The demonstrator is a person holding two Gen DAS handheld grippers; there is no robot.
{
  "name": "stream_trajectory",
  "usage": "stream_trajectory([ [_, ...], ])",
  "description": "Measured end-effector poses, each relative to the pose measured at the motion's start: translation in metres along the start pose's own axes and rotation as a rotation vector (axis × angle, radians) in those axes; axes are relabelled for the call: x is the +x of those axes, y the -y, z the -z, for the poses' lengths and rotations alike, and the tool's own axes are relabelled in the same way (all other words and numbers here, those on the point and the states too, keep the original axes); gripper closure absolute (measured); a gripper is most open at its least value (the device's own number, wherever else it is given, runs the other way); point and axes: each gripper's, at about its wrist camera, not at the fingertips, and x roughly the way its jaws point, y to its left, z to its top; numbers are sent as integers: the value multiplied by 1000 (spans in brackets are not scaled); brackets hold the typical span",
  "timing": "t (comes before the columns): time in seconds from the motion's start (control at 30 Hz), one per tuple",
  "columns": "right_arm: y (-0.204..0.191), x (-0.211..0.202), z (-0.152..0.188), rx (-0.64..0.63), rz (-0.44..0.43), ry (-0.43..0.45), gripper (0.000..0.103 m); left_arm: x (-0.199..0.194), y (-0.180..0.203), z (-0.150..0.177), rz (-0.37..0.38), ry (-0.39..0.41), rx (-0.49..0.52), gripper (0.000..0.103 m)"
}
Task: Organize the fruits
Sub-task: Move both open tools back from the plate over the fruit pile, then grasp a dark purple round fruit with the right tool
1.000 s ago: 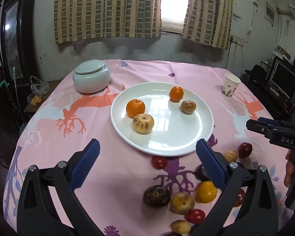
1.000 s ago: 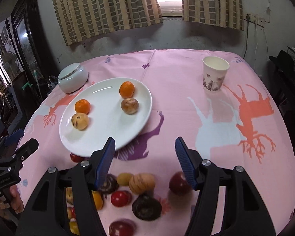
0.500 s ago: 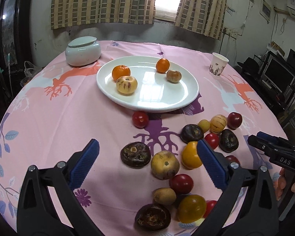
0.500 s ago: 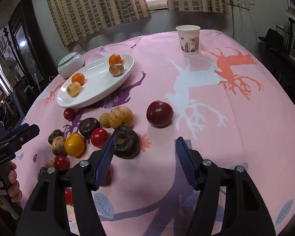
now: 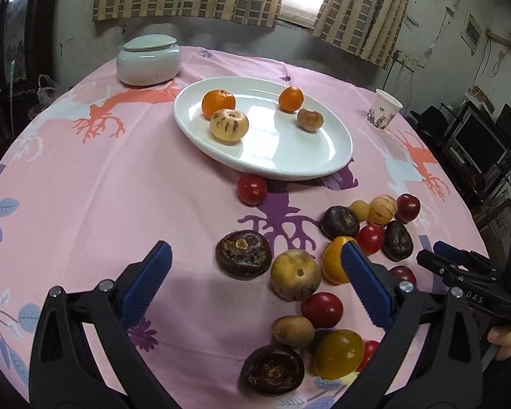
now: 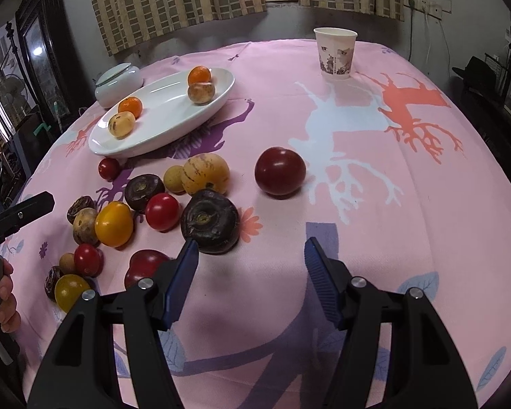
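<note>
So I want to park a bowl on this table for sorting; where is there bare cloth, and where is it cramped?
Bare pink tablecloth runs from the lone dark red tomato to the paper cup. Another open stretch lies below the pale lidded ceramic jar, left of the white oval plate. The loose fruit cluster around the yellow tomato is crowded.

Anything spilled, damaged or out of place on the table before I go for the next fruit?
Nothing spilled or broken. Only four fruits sit on the white plate; the rest lie loose on the pink tablecloth below it. One dark red fruit sits apart from the cluster. The paper cup stands upright and the lidded jar is closed.
</note>
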Motion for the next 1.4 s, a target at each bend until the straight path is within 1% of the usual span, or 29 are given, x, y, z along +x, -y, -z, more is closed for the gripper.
stream_trajectory([
  [0.13,-1,1,1,-12,15,11,38,0,-3,-1,-41,7,4,2],
  [0.23,-3,2,1,-17,-2,4,38,1,-8,-2,-34,-7,-19,2],
  [0.33,-5,1,1,-22,10,15,38,3,-10,-1,-20,-20,-32,2],
  [0.53,-6,-1,1,-27,6,27,38,5,-2,1,-49,-18,17,2],
  [0.57,-8,-1,2,-37,7,30,38,5,-1,1,-56,-16,26,2],
  [0.63,-11,0,3,-56,1,24,38,3,0,1,-93,-2,37,2],
  [0.73,-14,2,4,-71,-9,27,38,-5,-3,0,-113,37,14,2],
  [0.77,-15,2,5,-70,-18,32,38,-6,-4,0,-108,37,4,2],
  [0.87,-15,-6,5,-47,-50,84,38,-6,-5,0,-69,14,-14,2],
  [0.93,-16,-4,3,-12,-74,60,38,-6,-5,0,-66,7,-14,2],
  [1.0,-21,2,-1,-9,-39,34,38,-6,-8,0,-62,9,-25,2],
  [1.07,-29,8,-7,-43,7,15,38,-6,-12,-1,-42,3,-55,2],
  [1.1,-32,12,-11,-56,22,0,38,-6,-15,-1,-27,1,-80,2],
  [1.17,-37,25,-18,-75,83,-40,38,-7,-20,-1,-1,3,-129,2],
  [1.23,-43,36,-22,-91,103,-74,38,-8,-26,-2,8,4,-166,2],
  [1.27,-45,38,-23,-101,109,-67,38,-8,-28,-2,10,7,-179,2],
  [1.33,-53,41,-25,-142,155,-50,38,-8,-32,-2,15,10,-204,2],
  [1.37,-55,42,-26,-153,167,-50,41,-8,-33,-2,24,11,-216,2],
  [1.4,-57,44,-27,-154,156,-57,44,-7,-33,-1,31,9,-222,2],
])
